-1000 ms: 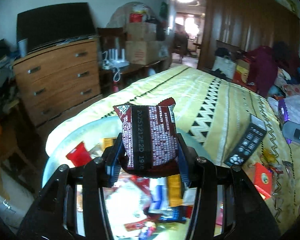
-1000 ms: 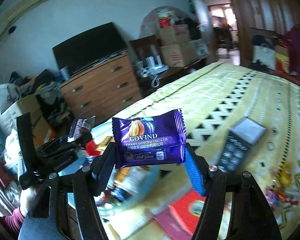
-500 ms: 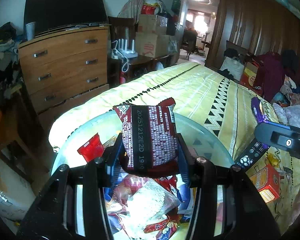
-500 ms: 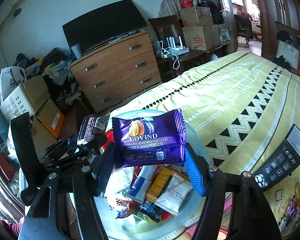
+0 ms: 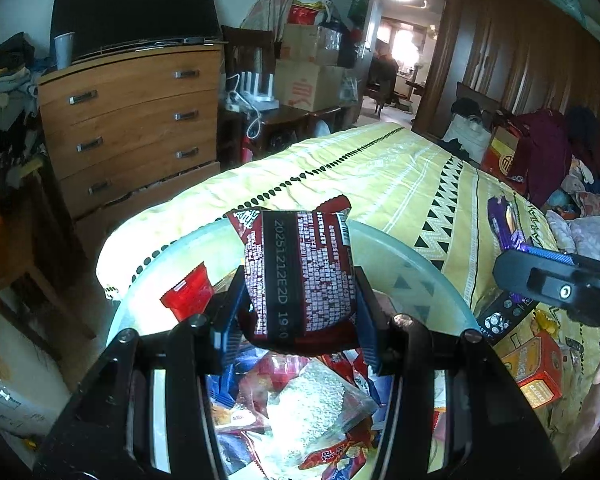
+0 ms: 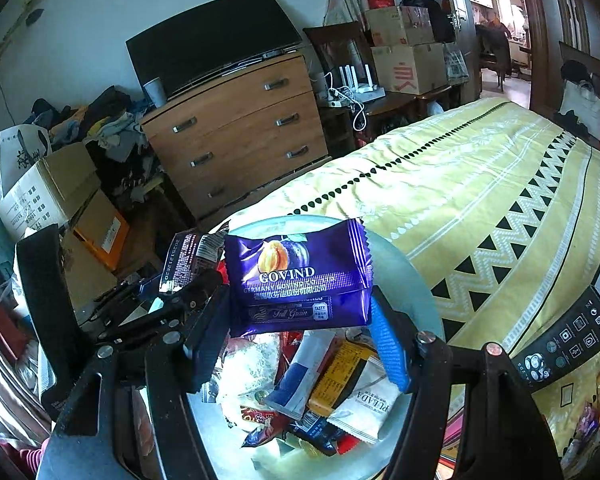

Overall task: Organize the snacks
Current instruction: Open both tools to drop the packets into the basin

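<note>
My left gripper (image 5: 296,312) is shut on a dark red snack packet (image 5: 300,272) with white print and holds it upright over a round glass bowl (image 5: 420,256). Several wrapped snacks (image 5: 312,400) lie in the bowl. My right gripper (image 6: 300,332) is shut on a purple GOVIND packet (image 6: 300,280) above the same bowl (image 6: 412,280), whose snacks (image 6: 340,380) show below. The right wrist view has the left gripper (image 6: 192,280) and its red packet (image 6: 188,256) close on the left. The left wrist view has the right gripper (image 5: 556,288) and the purple packet (image 5: 504,224) on the right.
The bowl sits on a bed with a yellow patterned cover (image 6: 480,184). A black remote control (image 6: 572,336) and an orange-red box (image 5: 536,364) lie to the bowl's right. A wooden dresser (image 5: 132,120) with a TV stands beyond the bed's edge, among cardboard boxes (image 6: 48,196).
Both grippers have moved over the bowl, the right one swinging left from above the remote. More of the bowl's snacks now show below. Each packet stays gripped.
</note>
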The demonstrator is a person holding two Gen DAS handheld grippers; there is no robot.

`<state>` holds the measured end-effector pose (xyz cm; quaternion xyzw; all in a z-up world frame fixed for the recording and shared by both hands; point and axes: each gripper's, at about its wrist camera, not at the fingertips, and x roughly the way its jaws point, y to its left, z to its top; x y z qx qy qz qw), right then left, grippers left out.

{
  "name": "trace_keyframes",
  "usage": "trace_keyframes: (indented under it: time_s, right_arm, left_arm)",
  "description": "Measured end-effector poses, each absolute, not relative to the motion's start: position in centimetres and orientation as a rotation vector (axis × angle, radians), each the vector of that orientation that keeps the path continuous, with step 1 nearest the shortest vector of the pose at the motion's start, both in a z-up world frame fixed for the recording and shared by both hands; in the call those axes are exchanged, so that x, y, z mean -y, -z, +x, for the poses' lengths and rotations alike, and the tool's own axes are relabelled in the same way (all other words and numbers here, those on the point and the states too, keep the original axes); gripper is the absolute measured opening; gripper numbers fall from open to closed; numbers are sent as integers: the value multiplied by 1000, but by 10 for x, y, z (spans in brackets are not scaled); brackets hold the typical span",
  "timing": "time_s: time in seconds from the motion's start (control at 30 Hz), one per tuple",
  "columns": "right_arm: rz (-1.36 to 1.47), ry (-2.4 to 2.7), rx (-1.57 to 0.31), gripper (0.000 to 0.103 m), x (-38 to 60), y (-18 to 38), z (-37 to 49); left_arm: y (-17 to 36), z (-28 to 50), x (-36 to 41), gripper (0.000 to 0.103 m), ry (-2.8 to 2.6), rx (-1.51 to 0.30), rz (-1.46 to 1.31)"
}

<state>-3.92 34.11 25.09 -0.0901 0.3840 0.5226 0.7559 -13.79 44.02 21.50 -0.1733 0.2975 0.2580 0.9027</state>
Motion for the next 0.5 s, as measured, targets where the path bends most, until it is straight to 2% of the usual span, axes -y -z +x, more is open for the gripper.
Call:
trace_keyframes:
  time_s: [0.5]
  right_arm:
    - [-218, -1140, -887, 70, -367, -238, -40]
  left_arm:
    - [-202, -139, -452, 49, -551, -653, -382]
